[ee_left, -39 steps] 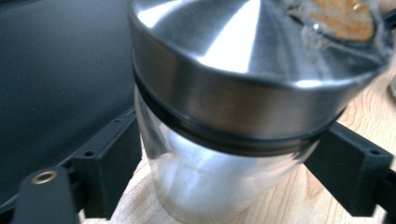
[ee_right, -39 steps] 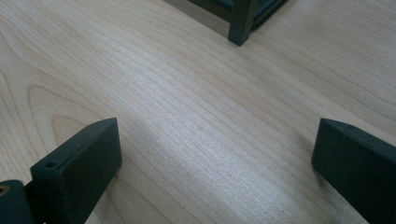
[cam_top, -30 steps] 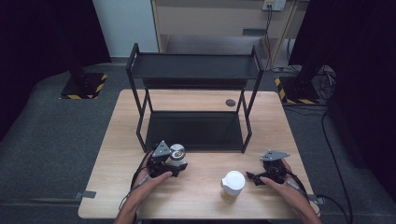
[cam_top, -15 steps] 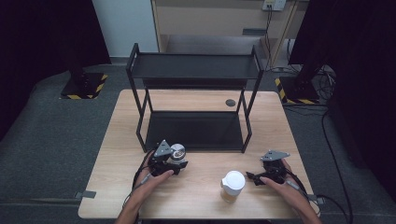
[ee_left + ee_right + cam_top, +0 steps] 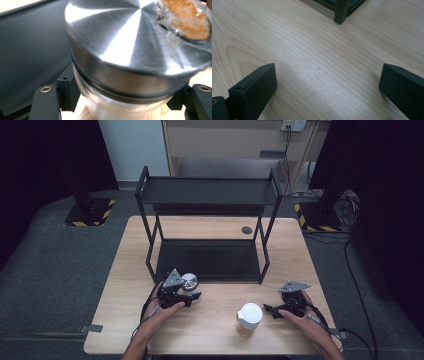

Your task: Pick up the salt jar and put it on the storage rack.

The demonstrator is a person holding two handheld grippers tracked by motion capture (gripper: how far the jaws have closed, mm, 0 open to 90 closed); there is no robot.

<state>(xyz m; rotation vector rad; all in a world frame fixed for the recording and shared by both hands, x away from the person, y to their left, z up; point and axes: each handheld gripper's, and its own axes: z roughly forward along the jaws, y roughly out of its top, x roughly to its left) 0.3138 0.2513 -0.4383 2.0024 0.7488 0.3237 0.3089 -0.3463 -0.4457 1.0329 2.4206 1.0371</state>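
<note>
Your left hand-held gripper (image 5: 192,295) clamps the steel-lidded jar (image 5: 132,57) at the worktop (image 5: 220,340) just before the black rack (image 5: 210,195). Your right hand-held gripper (image 5: 270,310) rests open beside the white-lidded cup (image 5: 249,318). Shelving looks undone.

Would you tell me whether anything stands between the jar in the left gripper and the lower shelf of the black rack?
Nothing visible does. The jar, held by the left gripper, sits just before the lower shelf, whose front is open between the posts.
</note>
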